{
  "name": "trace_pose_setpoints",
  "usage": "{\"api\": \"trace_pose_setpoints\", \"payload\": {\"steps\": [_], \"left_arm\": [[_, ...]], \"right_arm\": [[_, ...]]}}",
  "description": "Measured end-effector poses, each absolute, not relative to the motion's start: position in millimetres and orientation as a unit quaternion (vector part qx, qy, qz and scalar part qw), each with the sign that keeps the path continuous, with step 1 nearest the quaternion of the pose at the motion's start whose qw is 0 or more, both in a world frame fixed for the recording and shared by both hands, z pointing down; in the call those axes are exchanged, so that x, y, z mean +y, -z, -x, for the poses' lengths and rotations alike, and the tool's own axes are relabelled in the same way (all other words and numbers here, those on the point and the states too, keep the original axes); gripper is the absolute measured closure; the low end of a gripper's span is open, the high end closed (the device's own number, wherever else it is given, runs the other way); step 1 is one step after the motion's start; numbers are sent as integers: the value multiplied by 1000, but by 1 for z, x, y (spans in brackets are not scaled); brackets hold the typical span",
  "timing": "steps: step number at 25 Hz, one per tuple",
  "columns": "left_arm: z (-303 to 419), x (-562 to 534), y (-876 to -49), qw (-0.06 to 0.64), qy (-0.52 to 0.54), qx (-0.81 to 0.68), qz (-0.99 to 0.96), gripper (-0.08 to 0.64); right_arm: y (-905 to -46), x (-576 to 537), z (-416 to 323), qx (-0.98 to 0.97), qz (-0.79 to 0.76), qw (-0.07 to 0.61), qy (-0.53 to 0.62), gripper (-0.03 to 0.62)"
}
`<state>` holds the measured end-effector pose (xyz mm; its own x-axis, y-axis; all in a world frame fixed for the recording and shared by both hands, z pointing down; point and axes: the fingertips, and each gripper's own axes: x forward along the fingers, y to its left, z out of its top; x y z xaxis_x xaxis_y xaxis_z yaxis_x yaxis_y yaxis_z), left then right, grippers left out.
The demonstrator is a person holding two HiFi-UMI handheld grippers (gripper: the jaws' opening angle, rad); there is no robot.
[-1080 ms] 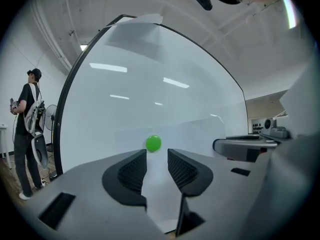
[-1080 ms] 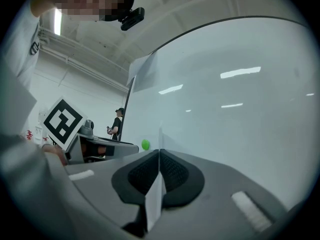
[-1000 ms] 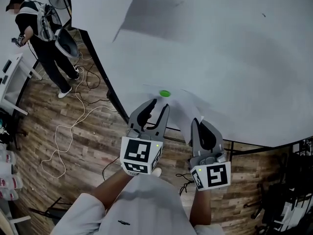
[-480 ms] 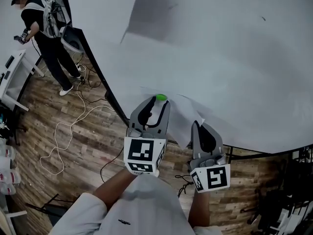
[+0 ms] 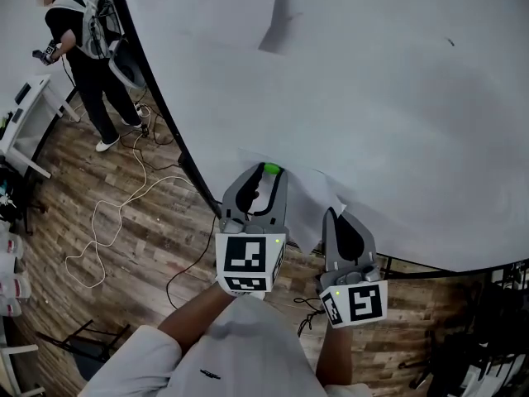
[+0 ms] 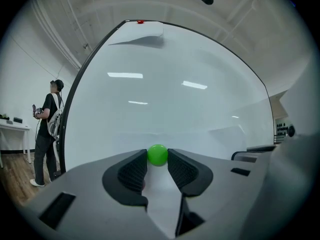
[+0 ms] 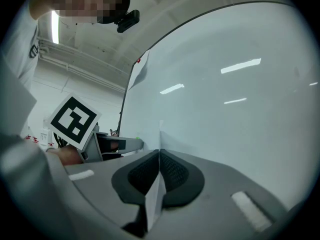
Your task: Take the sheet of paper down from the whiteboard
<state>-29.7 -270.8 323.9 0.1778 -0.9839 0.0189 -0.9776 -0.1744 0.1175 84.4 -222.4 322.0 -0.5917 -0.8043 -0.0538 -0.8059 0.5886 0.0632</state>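
The sheet of paper point(image 5: 312, 198) hangs on the whiteboard point(image 5: 397, 98), pinned near its top edge by a green magnet point(image 6: 157, 154), and everything that matters here is placed around that magnet. The left gripper point(image 6: 158, 168) points level at the board with the magnet directly ahead, between its jaw tips. Its jaws are closing, and the tips appear to touch the magnet on both sides, so it reads as grasping the magnet rather than the paper. Below and to the right of the magnet, the right gripper point(image 7: 159, 170) is clenched on the sheet's lower part. In the right gripper view the paper's edge stands as a thin upright blade pinched between the ribbed pads. From the head view the sheet runs down and to the right from the magnet towards that hand, and its lower portion has lifted off the board, though how far its outline extends is hard to trace against the white surface. The coming move seems to turn on the magnet lying straight along the left gripper's line: pulling it away from the board would free the sheet into the right gripper's hold. A pull that slides sideways instead could drag or crease the paper under the magnet.
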Motion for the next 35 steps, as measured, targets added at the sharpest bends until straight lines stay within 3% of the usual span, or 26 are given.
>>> {"api": "trace_pose_setpoints", "payload": {"steps": [35], "left_arm": [[43,-212,-340,63,20,-572,-818,433]], "right_arm": [[-326,-168,-125,835,547,14,-57,583]]}}
